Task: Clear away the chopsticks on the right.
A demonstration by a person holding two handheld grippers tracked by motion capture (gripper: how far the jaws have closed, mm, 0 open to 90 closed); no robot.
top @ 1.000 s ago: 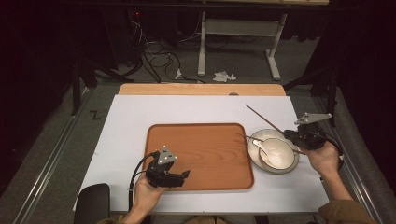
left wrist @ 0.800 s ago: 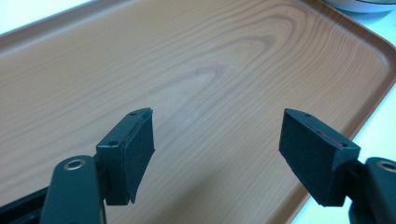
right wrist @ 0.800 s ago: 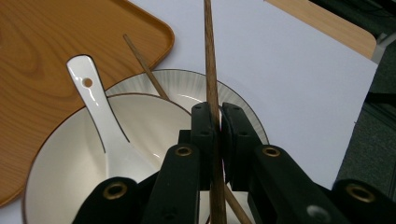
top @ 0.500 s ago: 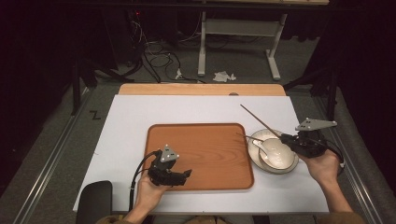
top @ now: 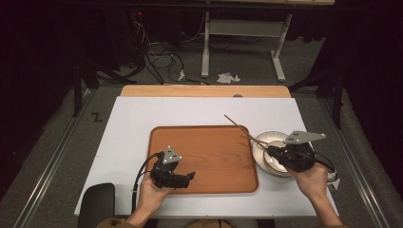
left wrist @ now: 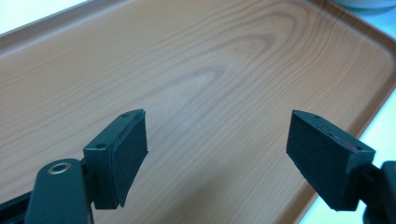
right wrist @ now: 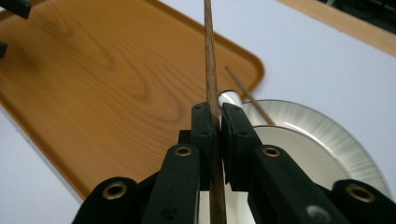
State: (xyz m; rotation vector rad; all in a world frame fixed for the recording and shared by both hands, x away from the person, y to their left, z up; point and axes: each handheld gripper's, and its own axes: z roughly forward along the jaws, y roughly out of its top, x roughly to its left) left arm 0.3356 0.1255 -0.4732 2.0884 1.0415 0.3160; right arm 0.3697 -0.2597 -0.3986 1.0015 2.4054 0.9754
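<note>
My right gripper (top: 272,150) (right wrist: 217,109) is shut on a thin brown wooden chopstick (right wrist: 208,51). The held chopstick (top: 237,125) slants up and to the left, over the far right corner of the wooden tray (top: 204,142). This gripper hovers over a white bowl (top: 266,140) (right wrist: 322,135) just right of the tray. A second chopstick (right wrist: 247,95) leans on the bowl's far rim. My left gripper (top: 191,177) (left wrist: 217,140) is open with nothing between its jaws, low over the tray's near left part (left wrist: 196,70).
The tray (right wrist: 93,84) lies on a white sheet (top: 142,123) that covers the table, with a wooden strip (top: 204,91) along the far edge. A dark chair back (top: 97,202) sits at the near left. Cables and a desk frame (top: 209,42) stand on the floor beyond.
My right gripper has moved left and a little nearer over the bowl, carrying the chopstick so its far tip now reaches over the tray corner. The left gripper has barely moved.
</note>
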